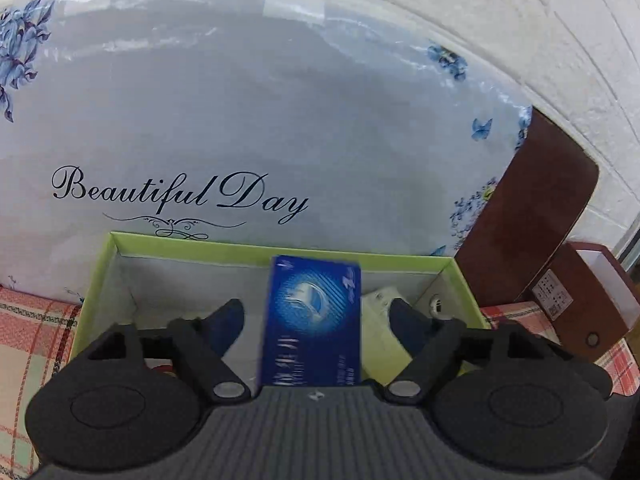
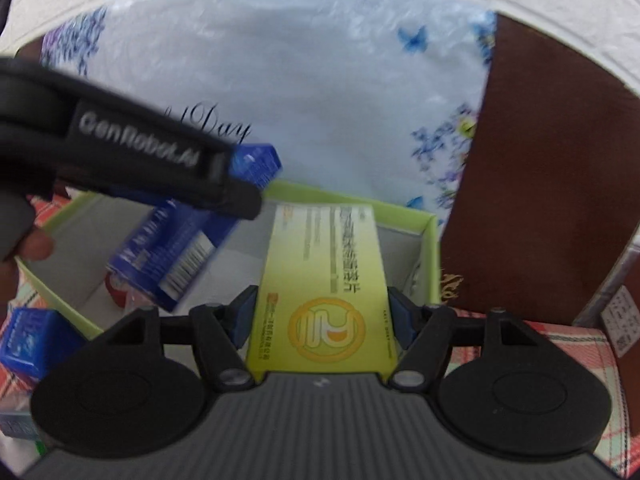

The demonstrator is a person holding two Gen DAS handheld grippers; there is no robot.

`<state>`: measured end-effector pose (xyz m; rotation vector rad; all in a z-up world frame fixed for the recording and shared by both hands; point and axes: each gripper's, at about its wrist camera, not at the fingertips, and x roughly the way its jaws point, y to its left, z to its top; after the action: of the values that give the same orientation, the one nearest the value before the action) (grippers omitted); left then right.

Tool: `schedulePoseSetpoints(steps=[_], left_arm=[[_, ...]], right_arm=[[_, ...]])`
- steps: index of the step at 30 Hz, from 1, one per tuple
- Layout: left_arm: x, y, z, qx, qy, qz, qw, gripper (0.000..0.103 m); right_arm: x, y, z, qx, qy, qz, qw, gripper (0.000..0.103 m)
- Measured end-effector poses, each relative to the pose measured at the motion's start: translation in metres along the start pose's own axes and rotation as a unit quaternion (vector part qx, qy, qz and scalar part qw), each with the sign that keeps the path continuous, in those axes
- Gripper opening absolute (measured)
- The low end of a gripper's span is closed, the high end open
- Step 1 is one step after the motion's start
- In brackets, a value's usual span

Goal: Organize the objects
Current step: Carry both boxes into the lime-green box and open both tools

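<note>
A blue medicine box (image 1: 316,320) stands on end between the spread fingers of my left gripper (image 1: 316,322), with a gap on each side, over the open lime-green carton (image 1: 280,249). In the right wrist view that blue box (image 2: 176,252) leans tilted inside the carton (image 2: 432,248), under a left gripper finger (image 2: 240,196). A yellow-green medicine box (image 2: 324,272) lies between the pads of my right gripper (image 2: 322,314), over the carton's right part. The pads stand close beside its long sides, and I see no squeeze.
A white floral "Beautiful Day" bag (image 1: 240,120) stands behind the carton. Brown boxes (image 1: 528,216) stand at its right. The carton also holds a white item (image 1: 380,300) and a red one (image 2: 116,292). Another blue box (image 2: 24,340) lies outside on the plaid cloth (image 1: 32,328). A hand (image 2: 32,246) shows at left.
</note>
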<state>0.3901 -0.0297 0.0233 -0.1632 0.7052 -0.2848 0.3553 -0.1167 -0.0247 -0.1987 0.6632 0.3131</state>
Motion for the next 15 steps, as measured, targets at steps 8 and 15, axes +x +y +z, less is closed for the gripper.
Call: schedulePoseSetpoints(steps=[8, 15], left_arm=[[-0.048, 0.014, -0.003, -0.008, -0.037, 0.005, 0.9993, 0.086], [-0.126, 0.000, -0.040, 0.003, -0.039, 0.013, 0.9991, 0.086]], right_arm=[[-0.066, -0.002, -0.004, -0.025, -0.096, -0.053, 0.994, 0.103], [-0.144, 0.001, -0.030, 0.002, -0.119, -0.039, 0.992, 0.103]])
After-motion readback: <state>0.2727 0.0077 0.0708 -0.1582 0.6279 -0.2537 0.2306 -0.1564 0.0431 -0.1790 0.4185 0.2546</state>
